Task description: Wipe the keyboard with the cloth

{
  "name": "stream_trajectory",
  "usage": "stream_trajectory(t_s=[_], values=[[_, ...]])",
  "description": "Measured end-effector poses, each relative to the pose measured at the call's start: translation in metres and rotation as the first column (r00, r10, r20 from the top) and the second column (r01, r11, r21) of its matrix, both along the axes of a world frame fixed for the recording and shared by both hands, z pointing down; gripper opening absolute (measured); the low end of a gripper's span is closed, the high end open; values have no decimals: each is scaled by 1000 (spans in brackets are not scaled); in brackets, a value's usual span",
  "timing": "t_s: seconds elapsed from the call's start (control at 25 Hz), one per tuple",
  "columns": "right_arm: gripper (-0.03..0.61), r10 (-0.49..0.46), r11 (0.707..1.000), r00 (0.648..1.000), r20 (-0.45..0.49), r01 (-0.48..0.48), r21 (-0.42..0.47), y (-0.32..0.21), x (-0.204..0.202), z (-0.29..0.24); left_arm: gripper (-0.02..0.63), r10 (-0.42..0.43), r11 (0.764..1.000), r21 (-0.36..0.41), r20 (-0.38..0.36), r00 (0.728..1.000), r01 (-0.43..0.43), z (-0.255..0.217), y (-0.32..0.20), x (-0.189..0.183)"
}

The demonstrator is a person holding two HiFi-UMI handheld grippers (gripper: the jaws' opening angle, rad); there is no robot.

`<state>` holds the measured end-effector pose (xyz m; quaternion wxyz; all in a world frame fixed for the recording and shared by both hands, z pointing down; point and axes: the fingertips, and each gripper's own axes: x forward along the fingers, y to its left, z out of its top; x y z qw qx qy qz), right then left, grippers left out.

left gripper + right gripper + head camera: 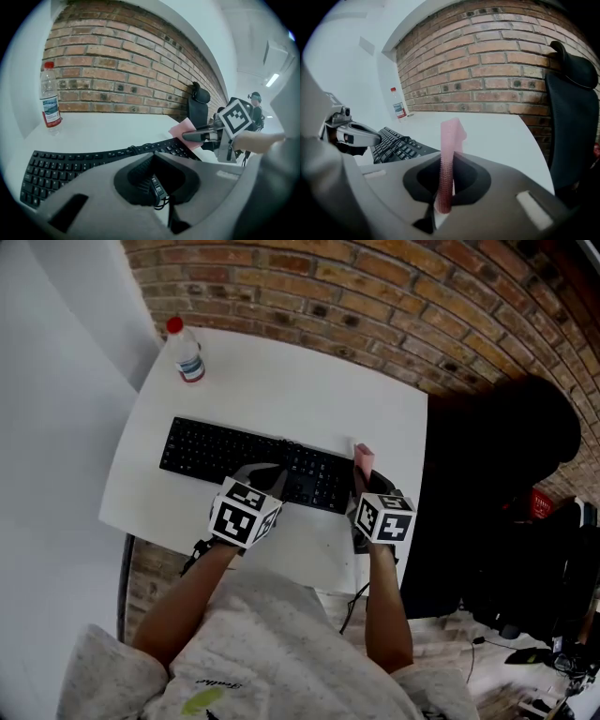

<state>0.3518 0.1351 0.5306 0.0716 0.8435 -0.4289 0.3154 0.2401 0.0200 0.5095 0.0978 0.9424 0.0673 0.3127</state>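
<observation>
A black keyboard point(206, 451) lies across the white table point(281, 381). My left gripper point(270, 479) hovers over the keyboard's middle, close to its front edge. In the left gripper view its jaws point(152, 157) look shut with nothing between them, just above the keys point(70, 161). My right gripper point(362, 482) is at the keyboard's right end, shut on a pink cloth point(363, 457). In the right gripper view the cloth point(449, 140) stands upright out of the jaws, with the keyboard point(396, 145) to its left. The left gripper view also catches the cloth point(184, 129).
A clear water bottle point(187, 352) with a red cap stands at the table's far left corner. A brick wall point(394, 296) runs behind the table. A black office chair point(572, 108) stands at the right edge. A cable point(133, 149) leaves the keyboard's back.
</observation>
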Motion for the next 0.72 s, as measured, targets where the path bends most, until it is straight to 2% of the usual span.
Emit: stream_trajectory(t_s=[0.48, 0.72], values=[[25, -129, 991, 992, -14, 128, -27, -8, 15, 1, -5, -109, 994, 2, 7, 994, 109, 3, -4, -2], [23, -280, 955, 957, -72, 270, -126, -10, 21, -5, -5, -154, 988, 16, 0, 988, 154, -3, -13, -8]])
